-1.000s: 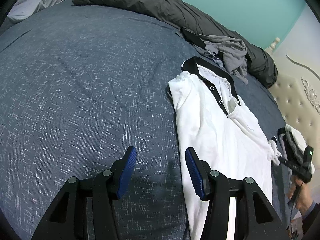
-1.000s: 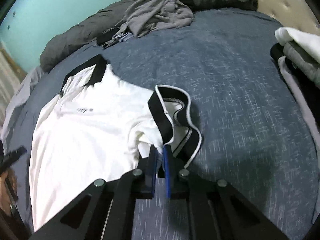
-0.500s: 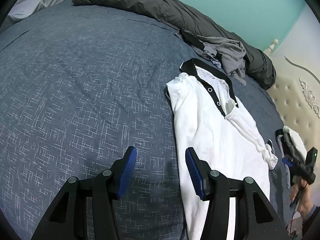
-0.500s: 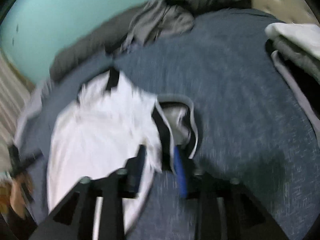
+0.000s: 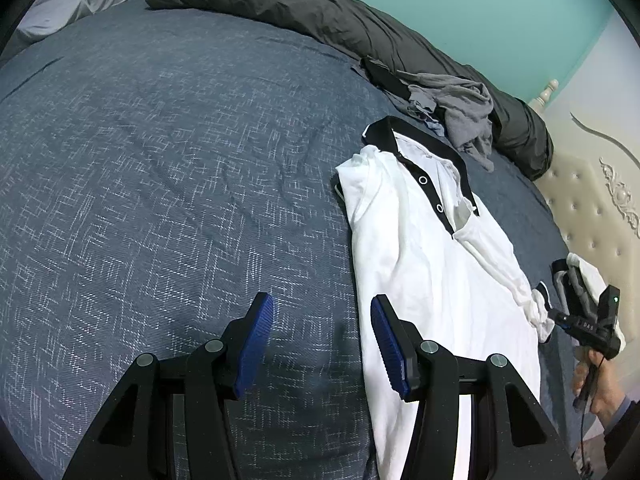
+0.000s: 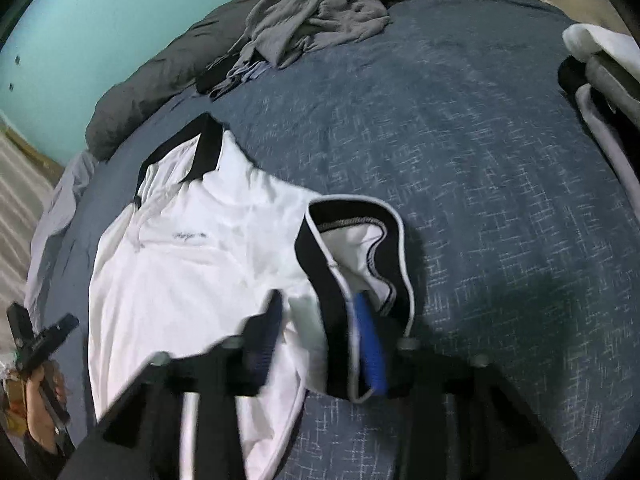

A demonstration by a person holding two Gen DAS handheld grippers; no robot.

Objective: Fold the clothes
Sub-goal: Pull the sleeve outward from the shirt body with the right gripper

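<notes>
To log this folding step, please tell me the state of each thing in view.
white polo shirt: spread flat, unfolded.
left gripper: open, empty.
right gripper: jaws just closing, sleeve between, not gripped.
grey clothes: crumpled heap.
stacked clothes: folded.

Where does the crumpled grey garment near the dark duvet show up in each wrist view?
Left wrist: crumpled grey garment sits upper right, just beyond the white polo shirt's black collar.
Right wrist: upper centre, against the dark duvet.
Shared landmark: the black collar, nearest the garment in both.
</notes>
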